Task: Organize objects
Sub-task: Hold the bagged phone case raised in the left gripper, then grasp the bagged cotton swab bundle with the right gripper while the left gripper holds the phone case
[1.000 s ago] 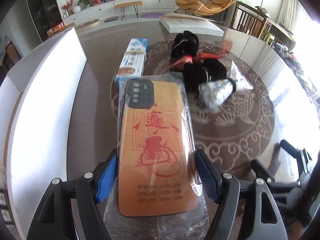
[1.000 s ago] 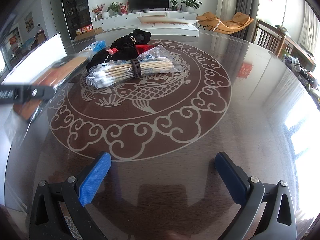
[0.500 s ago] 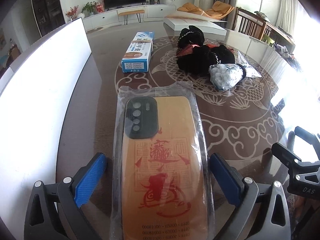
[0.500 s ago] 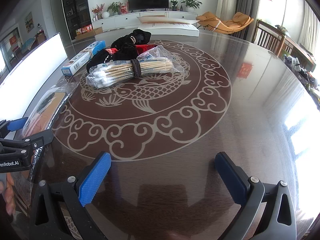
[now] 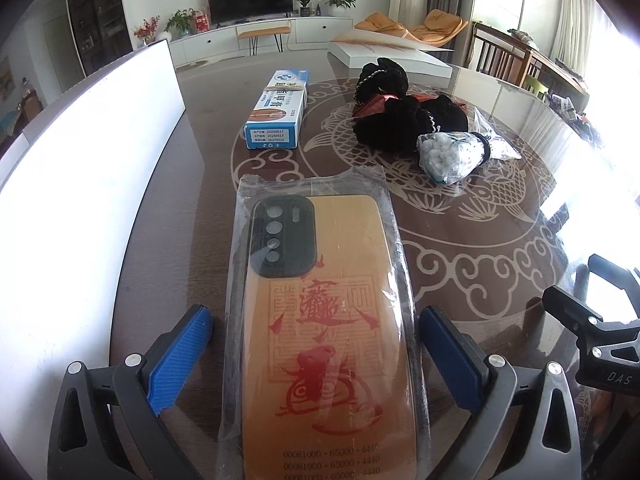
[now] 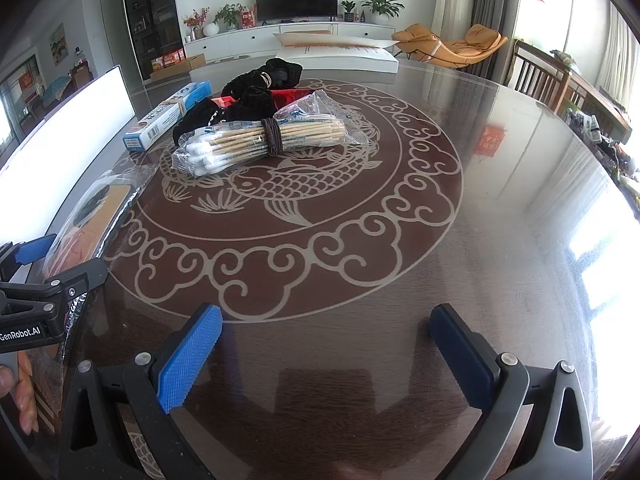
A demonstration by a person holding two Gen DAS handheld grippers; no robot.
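1. Left gripper (image 5: pixel 316 352): jaws spread wide, blue pads clear of the phone case (image 5: pixel 320 344) on both sides. The case, sealed in a clear plastic sleeve, lies flat on the table (image 5: pixel 500 264) between the pads, not pinched.
2. Right gripper (image 6: pixel 324 356): jaws spread, nothing between them, held over bare table.
3. Other task items sit farther along the table: the blue box (image 5: pixel 278 110), the black fabric bundle (image 5: pixel 404 112) and the bag of cotton swabs (image 6: pixel 264 140), which leans against the bundle.
4. Risk: the sleeve's loose edges reach almost to both pads. If the left gripper pulls back low, a pad may snag the film and drag the case out of line.
5. Risk: the glossy tabletop and slick sleeve give little friction; a light brush probably slides the case toward the white box wall (image 5: pixel 88 184) just beside it.
6. Risk: the case's near end runs under the gripper and out of view; whether it overhangs the table edge I cannot tell. If it does, a nudge could tip it off.
7. Risk: the two grippers stand close; the right one shows at the left view's right margin. A sideways swing could knock them together.
8. Risk: gripping the swab bag by its slack plastic could let the bundle slip.
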